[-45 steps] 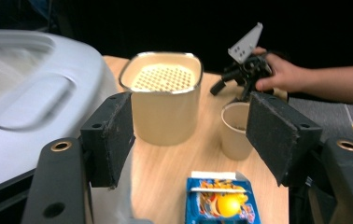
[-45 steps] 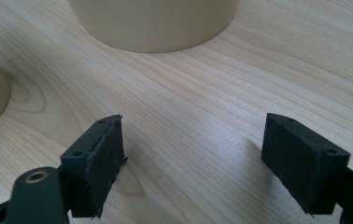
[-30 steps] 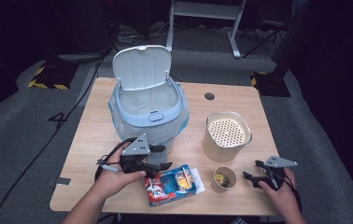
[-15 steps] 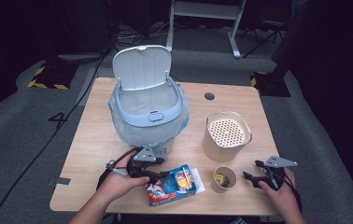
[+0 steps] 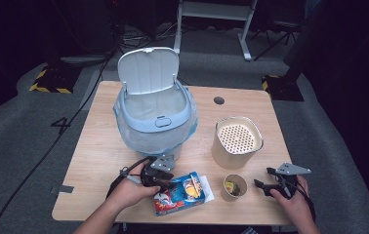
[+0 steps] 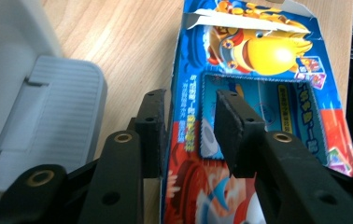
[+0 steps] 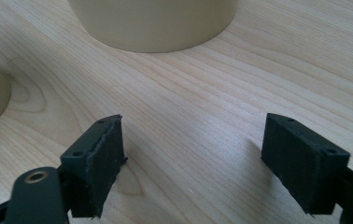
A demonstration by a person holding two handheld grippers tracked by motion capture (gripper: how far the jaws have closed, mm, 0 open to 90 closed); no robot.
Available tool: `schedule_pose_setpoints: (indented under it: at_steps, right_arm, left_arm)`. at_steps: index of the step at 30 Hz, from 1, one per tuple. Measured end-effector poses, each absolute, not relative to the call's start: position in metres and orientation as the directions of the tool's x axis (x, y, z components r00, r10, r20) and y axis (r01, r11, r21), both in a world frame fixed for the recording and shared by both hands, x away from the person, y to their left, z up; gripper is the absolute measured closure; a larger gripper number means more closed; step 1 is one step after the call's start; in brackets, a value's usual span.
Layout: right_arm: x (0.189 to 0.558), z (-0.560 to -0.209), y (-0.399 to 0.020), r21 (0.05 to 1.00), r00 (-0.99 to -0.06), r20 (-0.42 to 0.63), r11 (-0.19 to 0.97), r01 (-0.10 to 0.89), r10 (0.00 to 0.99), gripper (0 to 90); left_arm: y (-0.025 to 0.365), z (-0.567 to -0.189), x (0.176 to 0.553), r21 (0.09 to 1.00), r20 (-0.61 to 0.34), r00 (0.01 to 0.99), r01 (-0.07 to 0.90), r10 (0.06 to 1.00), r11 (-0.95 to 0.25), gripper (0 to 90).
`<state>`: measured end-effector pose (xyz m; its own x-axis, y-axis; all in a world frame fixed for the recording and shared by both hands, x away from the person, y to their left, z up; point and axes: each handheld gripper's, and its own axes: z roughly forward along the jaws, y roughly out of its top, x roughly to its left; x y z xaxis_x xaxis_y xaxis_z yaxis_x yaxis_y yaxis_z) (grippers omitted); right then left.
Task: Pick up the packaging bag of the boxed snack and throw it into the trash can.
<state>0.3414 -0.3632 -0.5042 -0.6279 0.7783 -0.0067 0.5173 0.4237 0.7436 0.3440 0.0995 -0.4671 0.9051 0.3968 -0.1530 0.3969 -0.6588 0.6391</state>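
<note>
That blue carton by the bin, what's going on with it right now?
A person's left gripper has come down onto the blue carton, which lies flat on the table in front of the open-lidded bin. Its jaws have just been closing, with the carton's edge between them, one pad along its side and one over its printed face; a firm grip isn't clear yet. The right gripper rests open on the table near the small paper cup.
</note>
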Motion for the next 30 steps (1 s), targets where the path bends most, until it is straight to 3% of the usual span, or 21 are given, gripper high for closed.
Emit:
schedule_pose_setpoints:
  at_steps: [13,17,30]
  right_arm:
    - [0.341,-0.504,-0.363,0.744,-0.628,-0.006,0.424,0.517,0.778,21.5]
    - [0.341,-0.504,-0.363,0.743,-0.628,-0.007,0.424,0.517,0.778,21.5]
    - [0.341,-0.504,-0.363,0.744,-0.628,-0.007,0.424,0.517,0.778,21.5]
  left_arm:
    - [0.085,-0.469,0.352,0.569,-0.161,0.899,0.422,0.408,-0.706,69.0]
    - [0.083,-0.467,0.352,0.552,-0.158,0.9,0.423,0.407,-0.719,75.2]
    - [0.092,-0.446,0.343,0.655,-0.131,0.911,0.376,0.391,-0.656,75.5]
